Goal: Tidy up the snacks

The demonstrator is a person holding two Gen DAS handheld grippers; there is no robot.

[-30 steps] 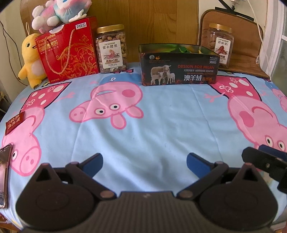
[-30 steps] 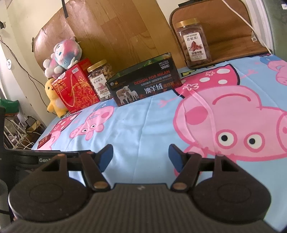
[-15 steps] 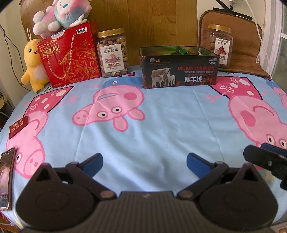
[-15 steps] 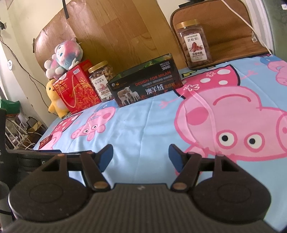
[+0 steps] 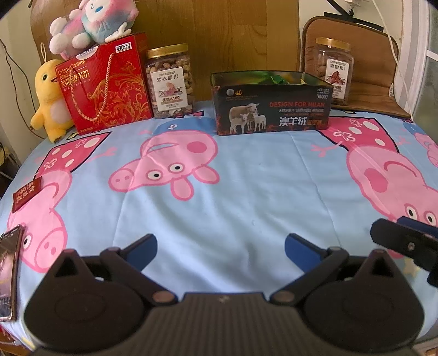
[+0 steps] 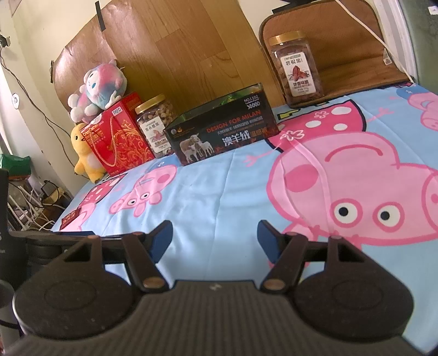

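The open black tin (image 5: pixel 273 109) stands at the back of the table (image 5: pixel 246 191), green wrappers showing over its rim, so I judge it the collecting box. Flanking it stand a lidded cashew jar (image 5: pixel 170 82) and pecan jar (image 5: pixel 335 71), both full. One red sachet (image 5: pixel 26 193) lies stray at the left edge. My left gripper (image 5: pixel 220 246) and right gripper (image 6: pixel 215 238) hang released, empty.

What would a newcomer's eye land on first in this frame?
The pink cartoon-pig sheet fills the whole surface. Along its far edge stand a red cashew biscuit gift box with a pink plush toy on top, a gold-lidded nut jar right of the box, and an open black sheep-printed tin near the middle. Both tongs, left and right, hang open and empty.
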